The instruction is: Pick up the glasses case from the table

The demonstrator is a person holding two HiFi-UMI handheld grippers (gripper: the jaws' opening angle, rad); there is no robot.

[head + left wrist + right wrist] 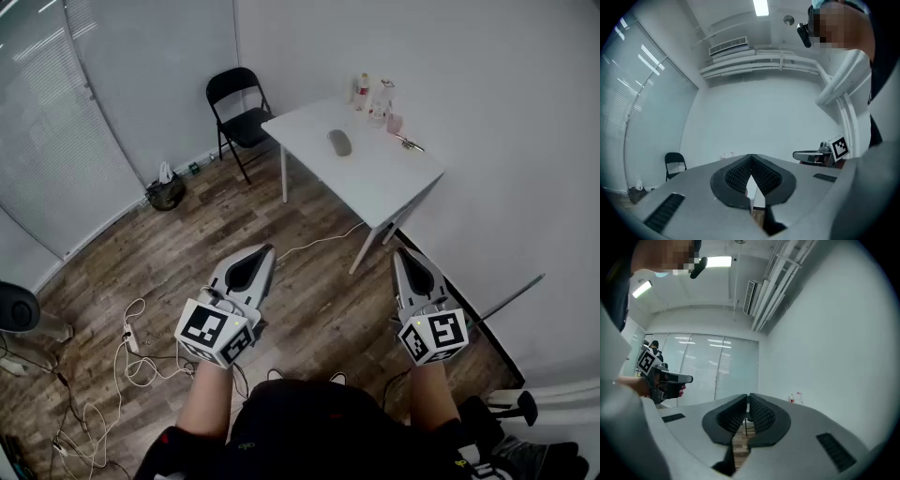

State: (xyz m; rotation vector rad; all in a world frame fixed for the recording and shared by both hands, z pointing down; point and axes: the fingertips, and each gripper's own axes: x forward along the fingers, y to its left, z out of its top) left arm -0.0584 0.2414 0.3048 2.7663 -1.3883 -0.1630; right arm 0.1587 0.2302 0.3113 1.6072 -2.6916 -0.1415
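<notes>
Fingers (pixel 733 176) of left gripper (pixel 268 248) and right gripper (pixel 398 252) pressed together, empty; grey oval glasses case (pixel 339 142) mid white rectangular table (pixel 375 183), well apart from them.

My right gripper (pixel 747 396), held level with its jaws together and nothing between them.
Through the slit under the dark ribbed pads (pixel 761 416) I see wood floor (pixel 740 444). At the left of the frame my other hand (pixel 647 385) holds the left gripper (pixel 686 378), its marker cube (pixel 646 362) on top. Behind it is a glass wall with blinds (pixel 712 366). Just right of centre, two small bottles (pixel 798 397) show against the white wall (pixel 834 343). A ceiling light (pixel 717 261) glows at the upper left.
</notes>
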